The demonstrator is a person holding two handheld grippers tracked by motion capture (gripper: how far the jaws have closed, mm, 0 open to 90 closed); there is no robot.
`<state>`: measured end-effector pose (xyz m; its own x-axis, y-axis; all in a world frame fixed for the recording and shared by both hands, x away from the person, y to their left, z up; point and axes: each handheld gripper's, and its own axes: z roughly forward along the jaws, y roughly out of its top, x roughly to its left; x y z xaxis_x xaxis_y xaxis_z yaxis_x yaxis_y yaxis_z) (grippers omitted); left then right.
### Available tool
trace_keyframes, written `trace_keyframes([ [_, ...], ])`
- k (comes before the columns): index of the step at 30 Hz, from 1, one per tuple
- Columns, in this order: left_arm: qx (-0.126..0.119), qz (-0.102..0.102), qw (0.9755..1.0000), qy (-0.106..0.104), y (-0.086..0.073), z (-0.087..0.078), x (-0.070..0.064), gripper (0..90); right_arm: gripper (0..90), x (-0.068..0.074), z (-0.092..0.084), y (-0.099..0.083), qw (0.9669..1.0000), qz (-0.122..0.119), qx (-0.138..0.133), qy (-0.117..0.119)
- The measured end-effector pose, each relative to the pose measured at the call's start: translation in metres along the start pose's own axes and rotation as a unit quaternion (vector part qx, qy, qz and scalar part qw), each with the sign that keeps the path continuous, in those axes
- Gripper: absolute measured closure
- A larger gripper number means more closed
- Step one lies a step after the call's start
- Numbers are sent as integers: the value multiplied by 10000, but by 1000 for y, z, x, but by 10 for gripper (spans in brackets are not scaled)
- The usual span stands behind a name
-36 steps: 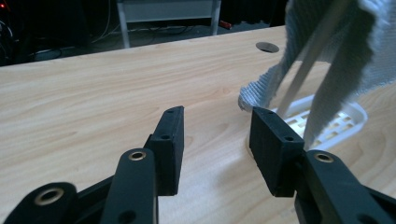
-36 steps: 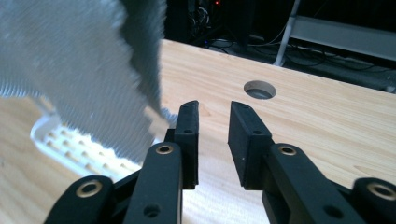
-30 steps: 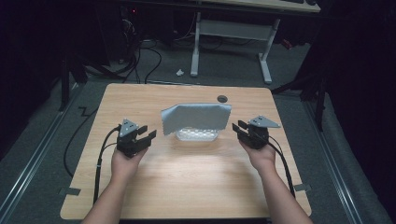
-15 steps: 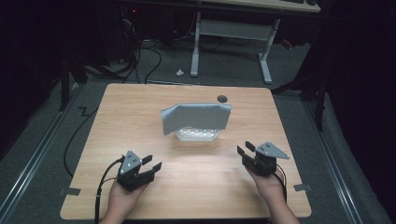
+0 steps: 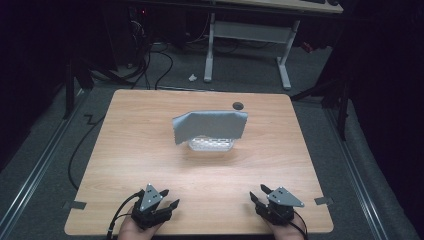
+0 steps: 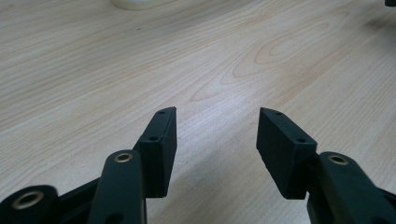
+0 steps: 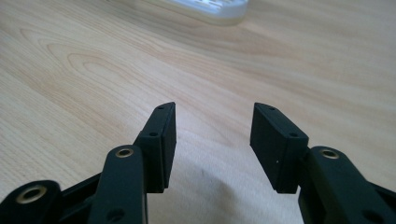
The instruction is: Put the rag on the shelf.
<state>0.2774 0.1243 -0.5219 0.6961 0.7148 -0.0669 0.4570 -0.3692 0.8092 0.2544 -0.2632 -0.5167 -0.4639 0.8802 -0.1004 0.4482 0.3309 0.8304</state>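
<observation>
The cloth (image 5: 210,126) lies draped over the clear tray (image 5: 211,145) mid-surface, well ahead of both grippers and between their lines. The left gripper (image 5: 167,200) and right gripper (image 5: 257,194) hover at the near edge of the surface (image 5: 125,150), jaws apart, having just been opening, nothing between them (only bare wood). The covering looks done; little seems left.

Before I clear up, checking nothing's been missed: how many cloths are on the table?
1. A grey cloth lies draped over a clear tray at the table's middle. Anything beneath the cloth is hidden.
</observation>
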Motion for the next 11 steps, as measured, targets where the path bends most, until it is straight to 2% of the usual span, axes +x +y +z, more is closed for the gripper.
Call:
trace_keyframes([
  [4,78,24,10000,-5,-2,4,-1,474,507,0,5,2,9998,-164,0,105],
  [11,103,-5,9999,36,-2,5,1,470,505,-9,2,0,9999,-50,-26,136],
])
